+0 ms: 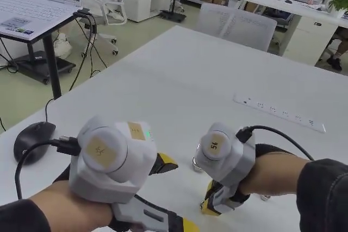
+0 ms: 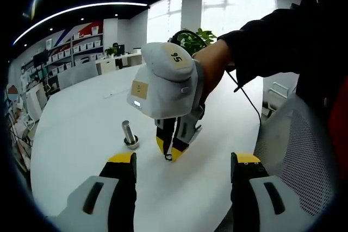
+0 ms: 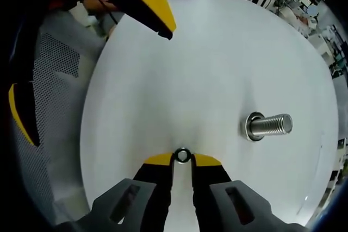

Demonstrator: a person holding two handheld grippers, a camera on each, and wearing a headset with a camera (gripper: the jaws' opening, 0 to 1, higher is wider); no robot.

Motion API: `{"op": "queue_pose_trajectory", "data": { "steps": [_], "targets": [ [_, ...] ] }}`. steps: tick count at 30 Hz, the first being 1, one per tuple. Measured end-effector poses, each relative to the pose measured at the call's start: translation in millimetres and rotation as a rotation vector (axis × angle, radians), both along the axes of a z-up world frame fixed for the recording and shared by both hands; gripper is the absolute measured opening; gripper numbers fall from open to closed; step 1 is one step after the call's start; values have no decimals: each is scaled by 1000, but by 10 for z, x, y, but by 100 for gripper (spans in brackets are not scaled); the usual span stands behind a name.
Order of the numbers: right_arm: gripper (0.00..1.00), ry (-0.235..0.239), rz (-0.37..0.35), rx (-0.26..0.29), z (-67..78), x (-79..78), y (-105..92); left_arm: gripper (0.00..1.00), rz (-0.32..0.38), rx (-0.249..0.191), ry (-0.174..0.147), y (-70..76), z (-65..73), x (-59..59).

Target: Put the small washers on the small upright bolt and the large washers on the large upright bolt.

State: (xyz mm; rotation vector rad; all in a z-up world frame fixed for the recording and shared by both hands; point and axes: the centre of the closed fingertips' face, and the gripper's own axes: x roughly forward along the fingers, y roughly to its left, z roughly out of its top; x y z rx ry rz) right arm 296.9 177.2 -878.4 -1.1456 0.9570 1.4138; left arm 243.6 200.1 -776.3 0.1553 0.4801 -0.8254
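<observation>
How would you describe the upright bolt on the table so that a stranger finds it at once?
On the white table, beside the downward-pointing right tongs, stands a silver bolt. Unlike the flat washer pinched in those tongs, it is upright and threaded, with a wider collar at its base.

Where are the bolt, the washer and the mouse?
bolt [image 3: 274, 125]: right gripper view, on its threaded shank.
washer [image 3: 182, 150]: right gripper view, on its upper rim.
mouse [image 1: 33, 139]: head view, on its back.
</observation>
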Motion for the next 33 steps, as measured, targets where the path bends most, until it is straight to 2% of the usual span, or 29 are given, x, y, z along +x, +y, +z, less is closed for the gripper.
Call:
{"op": "queue_pose_trajectory", "data": {
  "steps": [13,33],
  "targets": [
    [14,-5,-20,-7,30,50,-112,70,-1,0,1,-2,-1,-10],
    [13,-22,-114,-14,158,197,-576,70,-9,1,3,-20,0,-31]
  ]
}}
